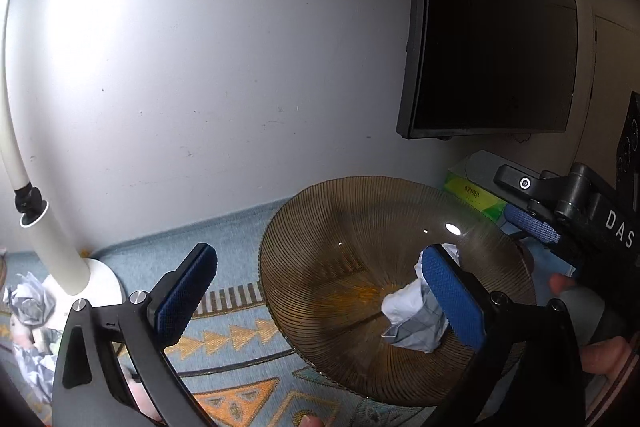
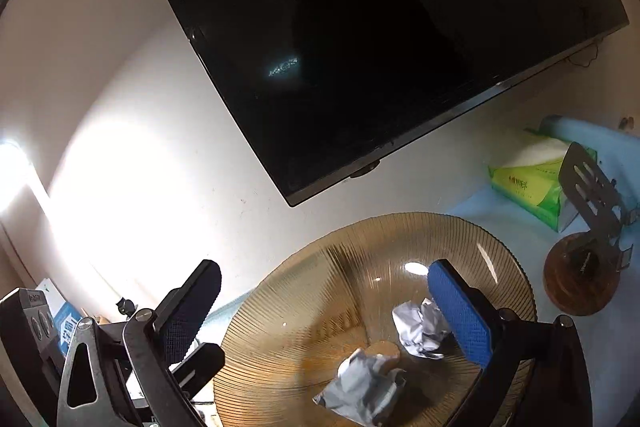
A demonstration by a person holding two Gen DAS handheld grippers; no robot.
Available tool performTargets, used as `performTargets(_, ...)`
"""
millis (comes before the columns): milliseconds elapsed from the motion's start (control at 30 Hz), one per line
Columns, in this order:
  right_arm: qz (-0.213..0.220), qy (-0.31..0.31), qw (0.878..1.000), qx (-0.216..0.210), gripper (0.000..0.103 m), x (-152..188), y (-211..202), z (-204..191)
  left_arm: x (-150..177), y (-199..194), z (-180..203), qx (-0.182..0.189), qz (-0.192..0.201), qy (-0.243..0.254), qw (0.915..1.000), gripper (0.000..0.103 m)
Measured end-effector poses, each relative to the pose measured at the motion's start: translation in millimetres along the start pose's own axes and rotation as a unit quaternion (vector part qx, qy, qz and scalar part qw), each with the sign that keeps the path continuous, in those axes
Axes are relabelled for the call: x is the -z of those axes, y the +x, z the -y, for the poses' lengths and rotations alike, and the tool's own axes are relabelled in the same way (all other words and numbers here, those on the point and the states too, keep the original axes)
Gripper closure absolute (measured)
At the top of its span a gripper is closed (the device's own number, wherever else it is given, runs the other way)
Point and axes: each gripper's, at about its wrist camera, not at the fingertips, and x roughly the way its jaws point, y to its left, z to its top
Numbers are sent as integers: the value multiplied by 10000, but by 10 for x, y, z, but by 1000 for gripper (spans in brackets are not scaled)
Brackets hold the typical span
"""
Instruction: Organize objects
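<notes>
A ribbed amber glass plate [image 1: 340,267] stands on the patterned tablecloth; it also shows in the right wrist view [image 2: 320,267]. A crumpled paper ball [image 1: 408,315] lies in it. The right wrist view shows two paper balls in the plate, one near the centre [image 2: 360,387] and one further right [image 2: 416,327]. My left gripper [image 1: 320,299] is open and empty, its right finger over the plate. My right gripper [image 2: 328,311] is open and empty above the plate; it shows in the left wrist view [image 1: 532,219] at the right.
More crumpled paper [image 1: 28,303] lies by a white lamp base [image 1: 92,279] at the left. A green tissue box [image 2: 528,179] and a metal phone stand on a wooden base [image 2: 580,267] stand at the right. A dark monitor [image 2: 360,47] hangs on the wall.
</notes>
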Motion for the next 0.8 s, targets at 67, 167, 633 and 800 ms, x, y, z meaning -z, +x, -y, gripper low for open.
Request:
performTargets(67, 71, -67, 9999, -38, 0, -23, -52, -82, -32, -94, -52, -75, 43, 24, 10000, 0)
performTargets(167, 201, -89, 9994, -283, 0, -88, -149, -177, -111, -390, -34, -250, 80, -5, 9997, 0)
performTargets(633, -1273, -2478, 9483, -1517, 0, 1144, -649, -1853, 353, -2330, -1666, -2095, -612, -501, 9746, 0)
performTargets(800, -1769, -3508, 9086, -1419, 0, 1953, -659, -2165, 1161, -2499, -2303, -2603, -1255, -1030, 9518, 0)
